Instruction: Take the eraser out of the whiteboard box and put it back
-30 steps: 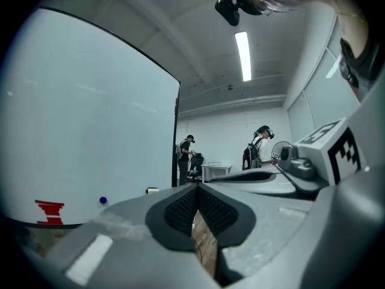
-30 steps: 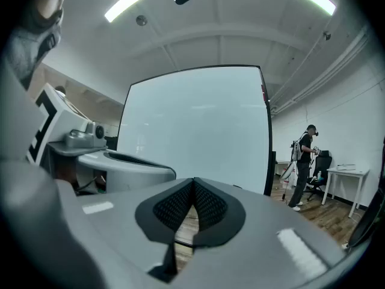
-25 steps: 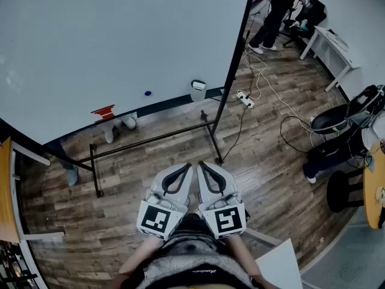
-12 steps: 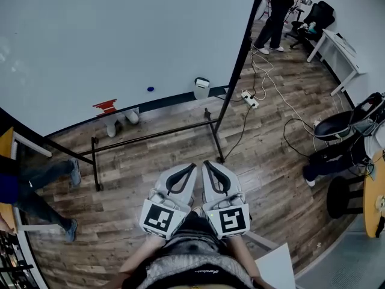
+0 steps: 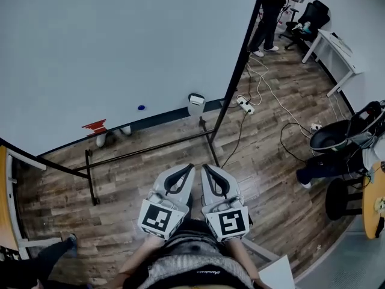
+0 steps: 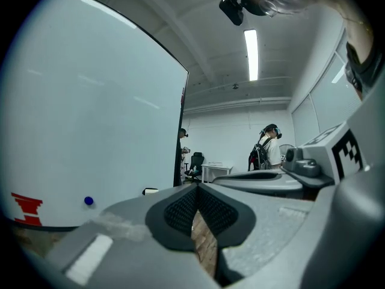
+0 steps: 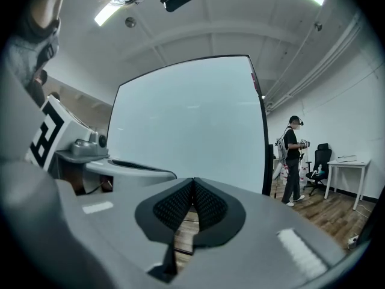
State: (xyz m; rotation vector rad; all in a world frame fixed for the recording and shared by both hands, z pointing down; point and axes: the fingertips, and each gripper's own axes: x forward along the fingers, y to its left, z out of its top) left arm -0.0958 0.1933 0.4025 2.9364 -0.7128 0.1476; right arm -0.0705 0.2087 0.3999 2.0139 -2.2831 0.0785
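Note:
A small white box (image 5: 196,104) hangs at the lower edge of the big whiteboard (image 5: 120,47), near its right post. No eraser shows; the inside of the box is hidden. In the left gripper view the box (image 6: 150,191) is small and far off. My left gripper (image 5: 190,168) and right gripper (image 5: 205,168) are held side by side over the wooden floor, well short of the board. Each is shut with nothing between its pads: the left gripper (image 6: 197,188) and the right gripper (image 7: 192,182) both have their jaws meeting at the tips.
A blue dot (image 5: 141,108) and a red striped patch (image 5: 94,127) sit low on the board. The black stand frame (image 5: 147,142) and a power strip with cables (image 5: 244,104) lie on the floor. A person (image 5: 269,11) stands far right by a desk (image 5: 329,53); chairs (image 5: 337,134) at right.
Both grippers have moved together a little toward the whiteboard, staying shut. The legs of a person at the left edge have gone to the bottom left corner.

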